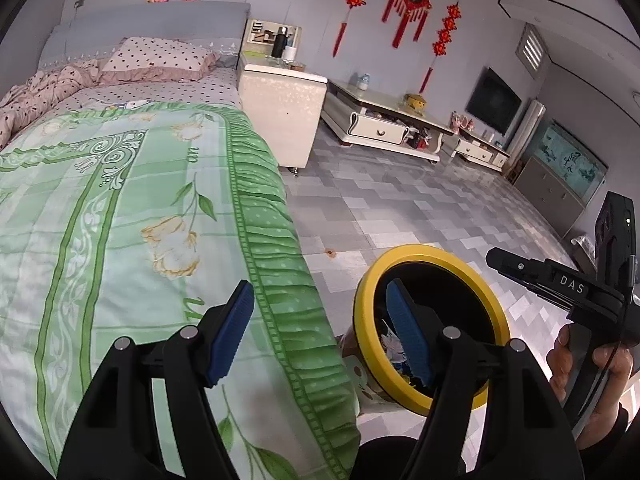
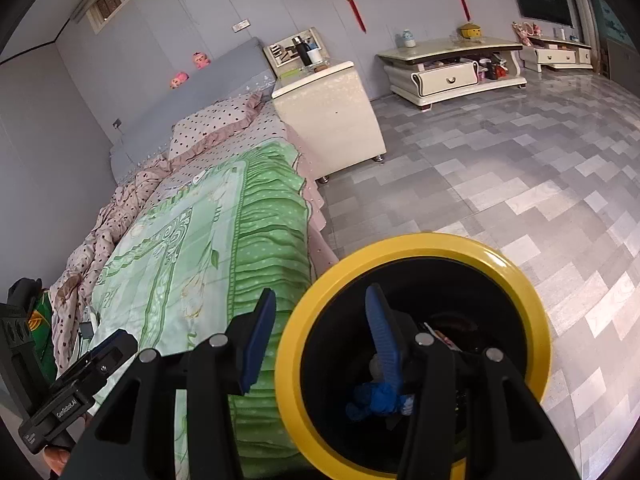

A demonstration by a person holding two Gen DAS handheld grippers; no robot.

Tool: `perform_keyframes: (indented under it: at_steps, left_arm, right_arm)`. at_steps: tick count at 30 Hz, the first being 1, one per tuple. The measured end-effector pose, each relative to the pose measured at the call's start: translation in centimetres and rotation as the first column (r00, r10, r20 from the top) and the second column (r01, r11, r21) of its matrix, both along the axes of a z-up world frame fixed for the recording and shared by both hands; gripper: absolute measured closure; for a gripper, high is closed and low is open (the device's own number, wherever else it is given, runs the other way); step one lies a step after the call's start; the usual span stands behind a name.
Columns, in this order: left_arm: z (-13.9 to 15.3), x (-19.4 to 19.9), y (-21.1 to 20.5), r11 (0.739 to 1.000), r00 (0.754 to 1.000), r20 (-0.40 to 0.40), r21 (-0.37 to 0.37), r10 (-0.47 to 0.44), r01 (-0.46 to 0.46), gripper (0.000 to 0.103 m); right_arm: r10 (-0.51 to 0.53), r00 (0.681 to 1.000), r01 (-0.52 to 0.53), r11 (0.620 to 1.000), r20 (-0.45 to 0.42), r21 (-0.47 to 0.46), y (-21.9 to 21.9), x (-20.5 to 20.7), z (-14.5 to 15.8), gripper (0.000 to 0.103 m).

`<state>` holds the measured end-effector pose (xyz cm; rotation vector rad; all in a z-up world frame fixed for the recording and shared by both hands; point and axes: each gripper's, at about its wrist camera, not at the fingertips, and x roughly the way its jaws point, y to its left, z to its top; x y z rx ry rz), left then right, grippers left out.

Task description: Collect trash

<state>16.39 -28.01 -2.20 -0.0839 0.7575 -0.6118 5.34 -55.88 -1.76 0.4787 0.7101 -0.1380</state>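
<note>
Where the fingers fill the foreground: both grippers are seen held apart, with nothing pressed between the pads.
Left gripper (image 1: 322,330): its jaws are parted and empty; one blue pad is seen over the green bedspread (image 1: 132,216), the other over the mouth of the bin.
Right gripper (image 2: 320,336): its jaws are parted and empty; one blue pad lies over the ruffled edge of the bedspread, the other over the bin's opening.
Hand (image 1: 588,368): it is seen at the right edge of the left wrist view, wrapped around the handle of the other gripper.
Yellow-rimmed bin (image 2: 516,276): it is stood on the floor just beside the bed, below both grippers.
Trash (image 2: 374,398): a crumpled blue piece is seen lying inside the bin, with other scraps beside it that cannot be made out.
Floor (image 1: 400,208): grey tiles are laid in a staggered pattern.
Nightstand (image 1: 280,116): it is set beside the head of the bed, with a dark bottle on top.
TV cabinet (image 2: 452,68): it is placed against the far wall, under red hanging ornaments.
</note>
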Motion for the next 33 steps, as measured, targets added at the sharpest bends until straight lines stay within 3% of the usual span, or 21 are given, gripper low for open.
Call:
perform_keyframes:
  at_steps: [15, 26, 33]
  left_arm:
    - [0.9, 0.3, 12.3, 0.981, 0.98, 0.037, 0.014, 0.195, -0.196, 0.038]
    - [-2.1, 0.1, 21.3, 0.937, 0.938, 0.002, 0.036, 0.347, -0.347, 0.038]
    - [-4.9, -0.6, 25.7, 0.905, 0.907, 0.008, 0.058, 0.421, -0.42, 0.03]
  right_arm:
    - [0.204, 0.979, -0.204, 0.979, 0.011, -0.017, 11.3, 3.7, 1.2, 0.059]
    - [0.313, 0.95, -0.313, 0.949, -0.025, -0.044, 19.8, 6.3, -0.6, 0.058]
    - [0.322, 0.945, -0.325, 0.941, -0.046, -0.09, 23.2, 7.3, -2.7, 0.046]
